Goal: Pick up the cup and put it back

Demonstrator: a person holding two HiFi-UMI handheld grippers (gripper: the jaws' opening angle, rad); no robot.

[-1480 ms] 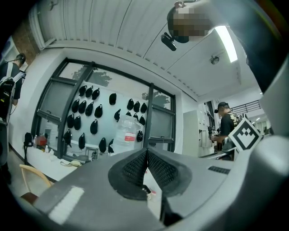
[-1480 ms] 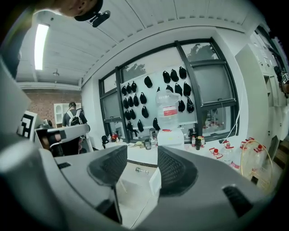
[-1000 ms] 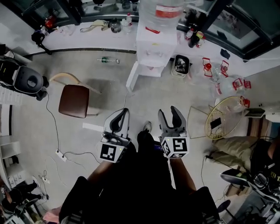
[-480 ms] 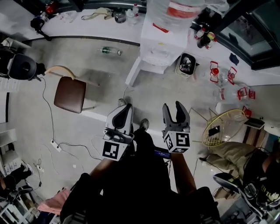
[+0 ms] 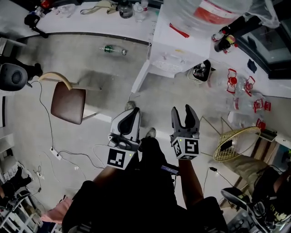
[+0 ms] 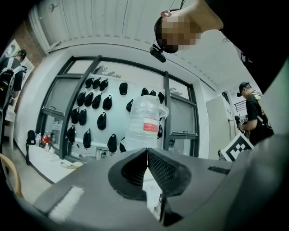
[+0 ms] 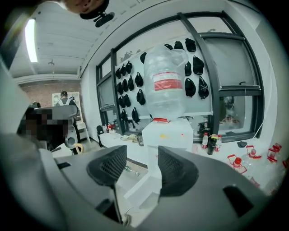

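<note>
Cup shape, colour and place escape us: no view lets us pick one out. The pale shelf (image 5: 167,63) on the front of the white water dispenser (image 5: 175,48) is too small and washed out for us to read what sits there.

We hold both tools out over the grey floor (image 5: 91,68), well short of the dispenser. Our left gripper (image 5: 130,114) has its jaws pressed together with nothing between them. Our right gripper (image 5: 185,113) has its jaws apart and grips nothing, and the dispenser shows through the gap in the right gripper view.

The big clear bottle (image 5: 218,11) on top of the dispenser is cut off by the head view's upper edge. Our own dark clothing (image 5: 145,191) fills the lower middle of that view. The left gripper's body blocks the lower half of the left gripper view.
</note>
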